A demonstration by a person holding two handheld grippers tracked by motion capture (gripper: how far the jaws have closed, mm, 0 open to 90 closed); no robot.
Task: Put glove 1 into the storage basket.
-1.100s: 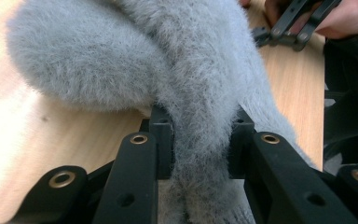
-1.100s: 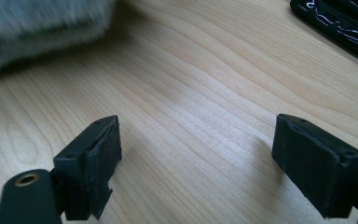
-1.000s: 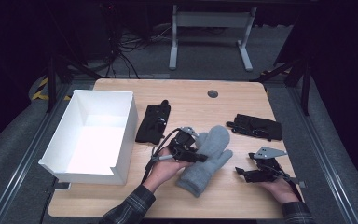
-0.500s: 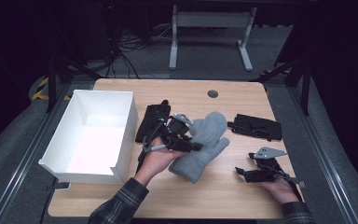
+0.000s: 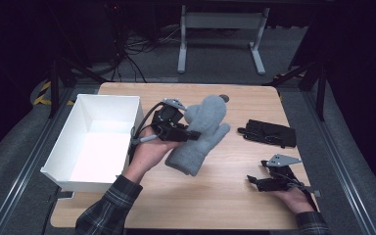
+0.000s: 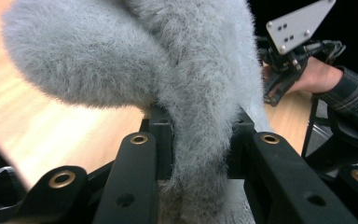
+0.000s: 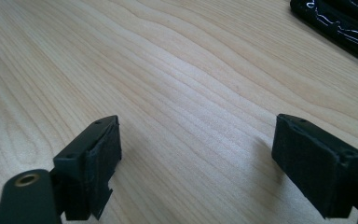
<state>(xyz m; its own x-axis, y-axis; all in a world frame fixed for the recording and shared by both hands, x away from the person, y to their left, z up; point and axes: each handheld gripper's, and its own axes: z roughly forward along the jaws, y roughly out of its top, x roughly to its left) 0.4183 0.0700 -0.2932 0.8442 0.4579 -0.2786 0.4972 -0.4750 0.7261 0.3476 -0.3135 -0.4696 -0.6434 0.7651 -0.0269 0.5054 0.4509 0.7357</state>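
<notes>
An open white rectangular box (image 5: 100, 142) sits at the wooden table's (image 5: 215, 205) left edge; a flat black pouch (image 5: 269, 133) lies right, the fuzzy grey mitten (image 5: 203, 134) between them

**Bright tabletop, dark surroundings**

In the high view, light falls from above on the table (image 5: 215, 196); the white box (image 5: 103, 142) glares inside, while the frame's edges sink into black. The left gripper view shows the grey mitten (image 6: 168, 84) close and soft, its lower left corner blurred. The right gripper view is evenly lit, with faint shadows.
</notes>
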